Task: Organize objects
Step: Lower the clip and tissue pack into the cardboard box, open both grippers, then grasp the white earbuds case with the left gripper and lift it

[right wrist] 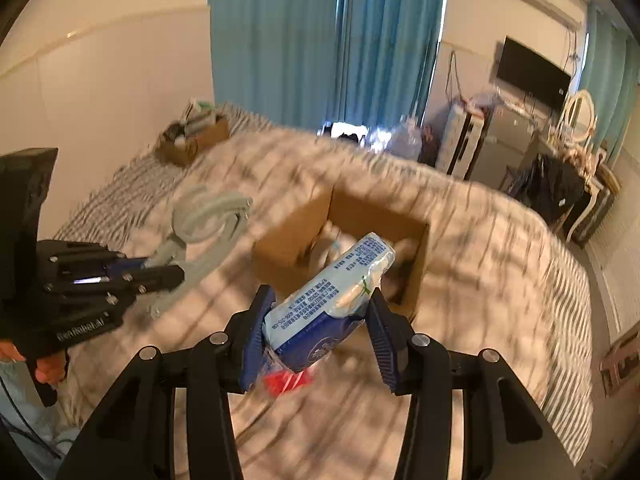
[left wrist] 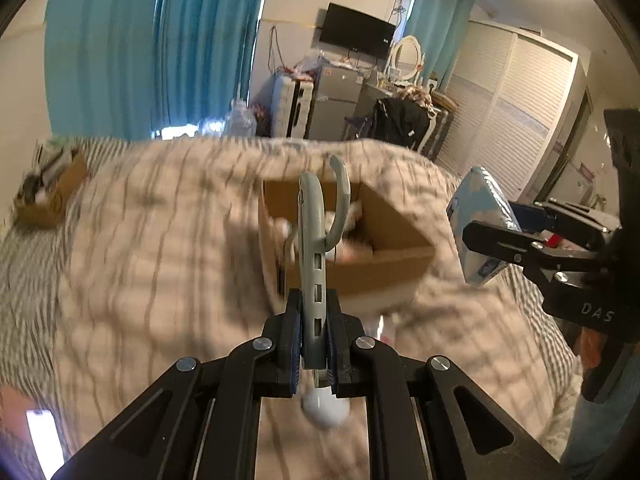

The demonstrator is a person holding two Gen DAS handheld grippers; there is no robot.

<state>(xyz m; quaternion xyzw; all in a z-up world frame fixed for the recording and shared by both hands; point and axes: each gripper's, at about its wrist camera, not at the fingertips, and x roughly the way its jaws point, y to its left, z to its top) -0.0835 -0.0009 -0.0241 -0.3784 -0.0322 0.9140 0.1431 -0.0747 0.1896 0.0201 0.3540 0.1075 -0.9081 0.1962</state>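
Note:
My left gripper point(left wrist: 314, 312) is shut on a grey plastic hanger point(left wrist: 320, 232), held upright in the air in front of an open cardboard box point(left wrist: 384, 264) on the bed. In the right wrist view the same hanger point(right wrist: 208, 220) sticks out of the left gripper point(right wrist: 168, 276), left of the box point(right wrist: 292, 240). My right gripper point(right wrist: 320, 320) is shut on a blue and white tissue pack point(right wrist: 332, 292), held above the box's near edge. The pack also shows in the left wrist view point(left wrist: 480, 224). The box holds several pale items, blurred.
The bed has a striped beige cover point(left wrist: 160, 240). A second cardboard box point(right wrist: 192, 136) with clutter sits at the bed's far left corner by the wall. A phone point(left wrist: 44, 436) lies at the near left. Blue curtains, a fridge, a TV and a wardrobe stand beyond the bed.

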